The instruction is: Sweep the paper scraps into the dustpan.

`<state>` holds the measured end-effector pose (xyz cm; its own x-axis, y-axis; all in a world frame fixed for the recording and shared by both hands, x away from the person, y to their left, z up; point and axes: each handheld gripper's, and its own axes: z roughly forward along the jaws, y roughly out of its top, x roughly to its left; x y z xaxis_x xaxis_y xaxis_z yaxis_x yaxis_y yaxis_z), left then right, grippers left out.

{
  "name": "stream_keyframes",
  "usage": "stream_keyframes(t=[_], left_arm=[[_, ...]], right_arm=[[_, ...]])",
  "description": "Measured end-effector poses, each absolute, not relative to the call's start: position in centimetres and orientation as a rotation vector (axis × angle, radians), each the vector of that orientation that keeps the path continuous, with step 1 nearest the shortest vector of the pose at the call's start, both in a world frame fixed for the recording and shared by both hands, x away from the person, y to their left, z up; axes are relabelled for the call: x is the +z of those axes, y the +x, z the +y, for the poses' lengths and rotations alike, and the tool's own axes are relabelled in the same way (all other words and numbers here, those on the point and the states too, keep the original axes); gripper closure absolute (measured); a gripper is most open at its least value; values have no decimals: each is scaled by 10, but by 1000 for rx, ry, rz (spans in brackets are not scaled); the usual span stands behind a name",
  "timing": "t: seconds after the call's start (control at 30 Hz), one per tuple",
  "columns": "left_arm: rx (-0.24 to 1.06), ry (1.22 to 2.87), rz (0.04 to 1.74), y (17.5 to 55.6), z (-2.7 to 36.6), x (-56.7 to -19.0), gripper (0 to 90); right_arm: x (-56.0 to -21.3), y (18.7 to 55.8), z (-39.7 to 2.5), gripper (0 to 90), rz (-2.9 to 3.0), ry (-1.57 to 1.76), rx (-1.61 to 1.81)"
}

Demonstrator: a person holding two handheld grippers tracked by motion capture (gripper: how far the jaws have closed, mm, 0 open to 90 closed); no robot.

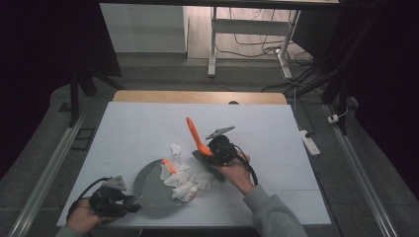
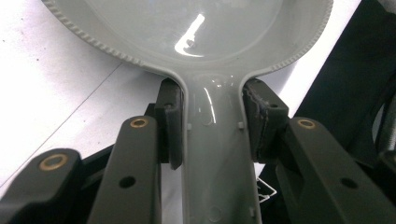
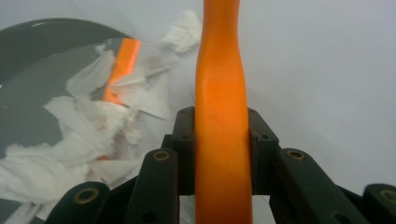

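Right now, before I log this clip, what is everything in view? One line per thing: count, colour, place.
dustpan: one, grey, near left part of the table, its handle clamped between the left gripper's jaws
brush: one, orange handle with a dark head, held near the table's middle, head down by the paper
paper scraps: a heap, white, across the dustpan's right rim and the table beside it
small orange piece: one, among the scraps at the dustpan's far rim
table: one, white top with a wooden far edge
power strip: one, white, on the floor to the right
left gripper: black, near left corner
right gripper: black, clamped on the brush handle
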<state>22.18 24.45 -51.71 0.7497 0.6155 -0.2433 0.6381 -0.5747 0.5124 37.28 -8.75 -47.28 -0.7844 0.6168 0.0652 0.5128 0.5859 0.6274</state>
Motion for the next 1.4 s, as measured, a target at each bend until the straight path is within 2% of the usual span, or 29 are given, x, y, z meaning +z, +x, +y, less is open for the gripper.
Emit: stream_keyframes(t=[0.47,0.9,1.4], left_arm=[[-52,2358,939,222,243,-517,621],[-53,2357,939,222,243,-517,621],[-52,2357,941,222,243,-517,621]], right_arm=[[-476,356,-42,702,2726,866,1016],[-474,346,-11,701,2781,819,1206],[-451,377,-53,701,2569,914,1291]])
